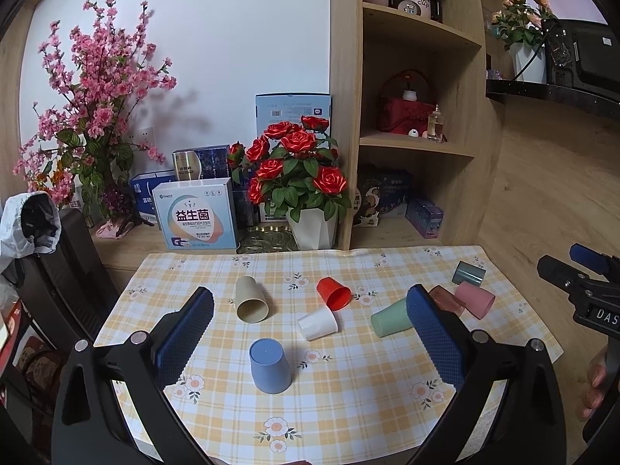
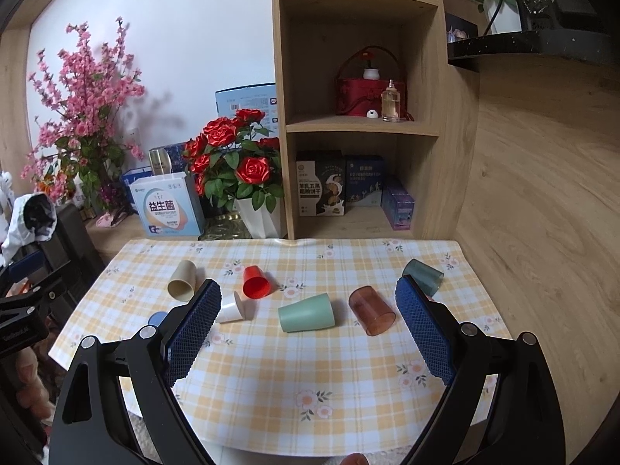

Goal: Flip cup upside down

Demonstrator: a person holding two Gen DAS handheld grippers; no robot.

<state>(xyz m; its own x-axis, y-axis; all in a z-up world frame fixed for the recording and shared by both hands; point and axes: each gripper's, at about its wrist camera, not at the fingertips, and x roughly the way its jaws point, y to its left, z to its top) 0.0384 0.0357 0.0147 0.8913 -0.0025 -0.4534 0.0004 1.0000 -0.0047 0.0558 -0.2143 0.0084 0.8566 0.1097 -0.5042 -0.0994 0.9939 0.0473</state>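
Several cups are on a yellow checked tablecloth [image 1: 348, 407]. A blue cup [image 1: 269, 366] stands upside down between my left fingers. Lying on their sides are a beige cup [image 1: 251, 299], a red cup [image 1: 334, 293], a white cup [image 1: 317, 323], a green cup [image 1: 389, 317], a clear brown cup [image 2: 371, 310], a pink cup [image 1: 474, 299] and a grey cup [image 1: 468, 272]. My left gripper [image 1: 310, 323] is open and empty above the table's near half. My right gripper [image 2: 308, 312] is open and empty, with the green cup [image 2: 306, 313] and brown cup ahead between its fingers.
A white pot of red roses [image 1: 298, 178], pink blossoms [image 1: 93, 116] and boxes [image 1: 197, 213] stand behind the table. A wooden shelf unit [image 2: 360, 116] rises at the back right. A chair with a jacket [image 1: 31, 224] is on the left.
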